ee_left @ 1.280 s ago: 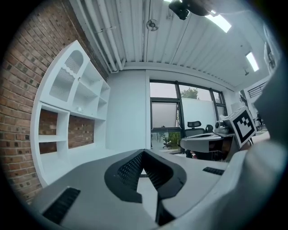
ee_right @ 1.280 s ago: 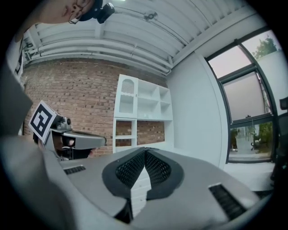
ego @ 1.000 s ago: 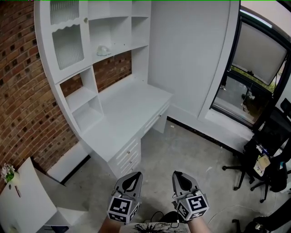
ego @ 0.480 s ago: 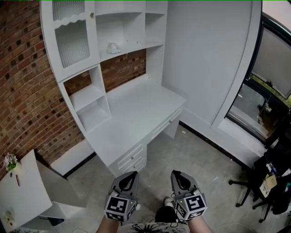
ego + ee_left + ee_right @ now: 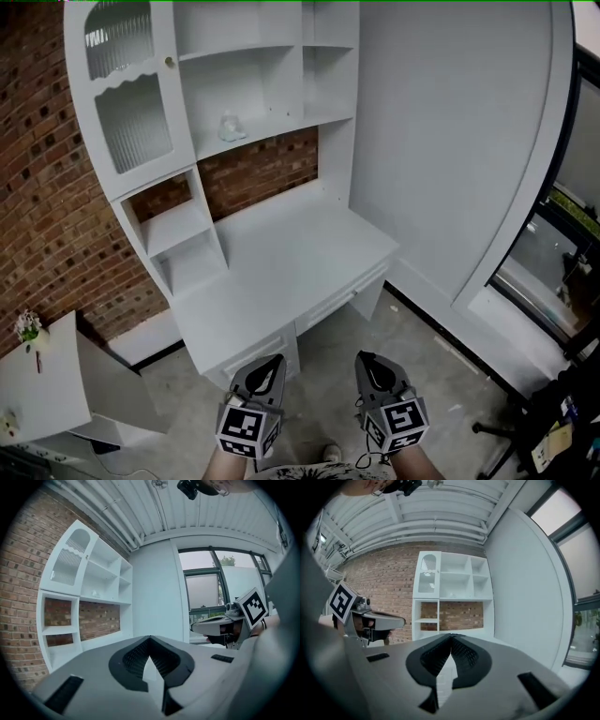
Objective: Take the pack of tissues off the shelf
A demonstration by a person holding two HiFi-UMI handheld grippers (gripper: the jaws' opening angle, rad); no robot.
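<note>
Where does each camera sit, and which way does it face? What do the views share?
Head view: on the person's head, looking steeply down at the white shelf unit with the pack of tissues; left gripper, right gripper and forearms show.
Left gripper view: on that gripper, along shut jaws toward shelf unit and window; right gripper shows.
Right gripper view: along shut jaws, facing the shelf unit; left gripper shows.
All share the shelf unit.

On the middle shelf of the white desk unit, against the brick wall: one pack of tissues.
</note>
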